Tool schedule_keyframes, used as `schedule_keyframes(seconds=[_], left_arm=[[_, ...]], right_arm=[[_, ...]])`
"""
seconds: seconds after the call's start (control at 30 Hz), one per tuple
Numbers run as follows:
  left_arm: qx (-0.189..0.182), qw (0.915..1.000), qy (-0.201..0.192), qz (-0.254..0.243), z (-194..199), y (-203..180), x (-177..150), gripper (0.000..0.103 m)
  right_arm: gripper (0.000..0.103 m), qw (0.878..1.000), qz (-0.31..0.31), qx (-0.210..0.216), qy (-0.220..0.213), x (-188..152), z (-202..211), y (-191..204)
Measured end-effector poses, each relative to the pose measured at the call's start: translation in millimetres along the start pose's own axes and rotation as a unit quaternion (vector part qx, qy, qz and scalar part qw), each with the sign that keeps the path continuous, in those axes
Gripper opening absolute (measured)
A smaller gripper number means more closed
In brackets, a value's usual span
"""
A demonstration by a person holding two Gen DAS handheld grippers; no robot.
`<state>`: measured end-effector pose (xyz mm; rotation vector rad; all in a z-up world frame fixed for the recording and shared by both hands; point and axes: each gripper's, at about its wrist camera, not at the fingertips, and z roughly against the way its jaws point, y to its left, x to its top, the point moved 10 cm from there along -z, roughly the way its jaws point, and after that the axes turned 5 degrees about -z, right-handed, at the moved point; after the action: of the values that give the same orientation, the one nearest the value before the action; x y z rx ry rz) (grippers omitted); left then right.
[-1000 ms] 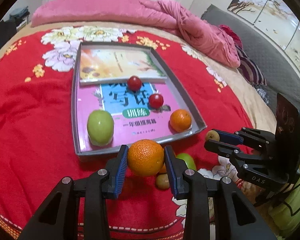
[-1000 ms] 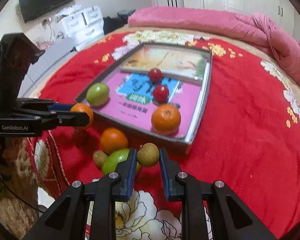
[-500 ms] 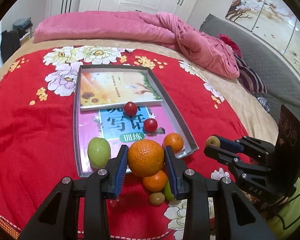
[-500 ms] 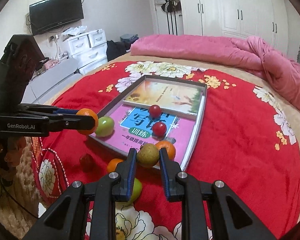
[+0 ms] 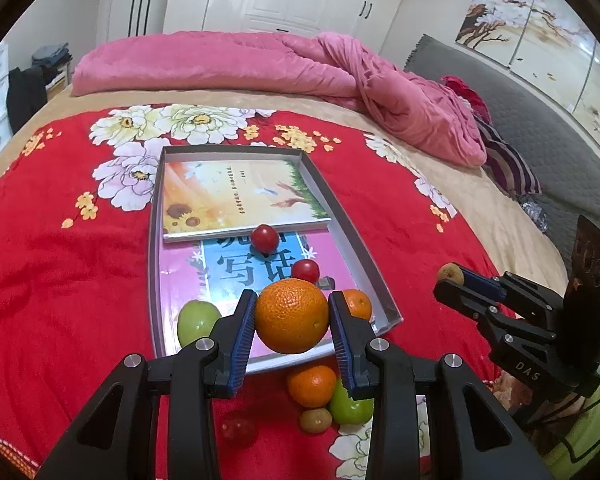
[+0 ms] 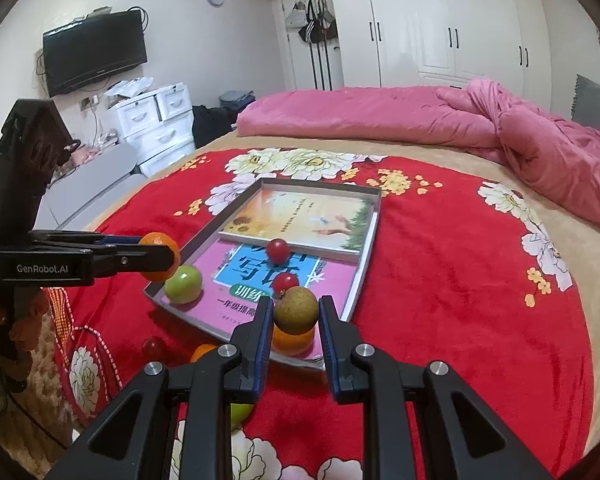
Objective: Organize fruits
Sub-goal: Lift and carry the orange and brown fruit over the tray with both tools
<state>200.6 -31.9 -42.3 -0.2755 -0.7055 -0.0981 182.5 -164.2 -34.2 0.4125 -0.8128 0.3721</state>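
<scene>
the red floral bedspread (image 5: 60, 280) is soft and slopes away at its edges, so anything i drop on it can roll off, and the loose fruit near me already sits close to that edge. the grey tray (image 5: 380, 280) lies on the bedspread with two books inside; the sunflower book (image 5: 236, 196) overlaps the pink workbook (image 5: 180, 276), so the floor of the tray is slick and stepped, and i judge that round fruit set down there may roll into what is already parked. in the tray i see a green apple (image 5: 196, 322), a small orange (image 5: 358, 304) and two cherry tomatoes (image 5: 265, 238) (image 5: 305, 271). my left gripper (image 5: 292, 332) has its blue pads pinching a large orange (image 5: 292, 316) at its widest part, held above the near rim of the tray; a loose squeeze on that waxy skin could let it slip onto the rim and bounce out. my right gripper (image 6: 296, 320) is clamped on a small brown fruit (image 6: 296, 310), perhaps a longan, over the near right corner of the tray; it is gripped high on the pads, so it may pop out. outside the tray, an orange (image 5: 311, 385), a green fruit (image 5: 350, 408), a brown one (image 5: 316, 420) and a tomato (image 5: 238, 430) huddle together, easy to knock.
</scene>
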Motion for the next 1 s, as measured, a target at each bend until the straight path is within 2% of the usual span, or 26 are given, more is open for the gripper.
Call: schedule_keyframes(seconds=[1.0], left_arm=[[0.016, 0.9989, 0.043, 0.004, -63, 11, -17, 0.038]], right_arm=[[0.023, 0.999, 0.01, -0.024, 0.021, -2, -25, -9]])
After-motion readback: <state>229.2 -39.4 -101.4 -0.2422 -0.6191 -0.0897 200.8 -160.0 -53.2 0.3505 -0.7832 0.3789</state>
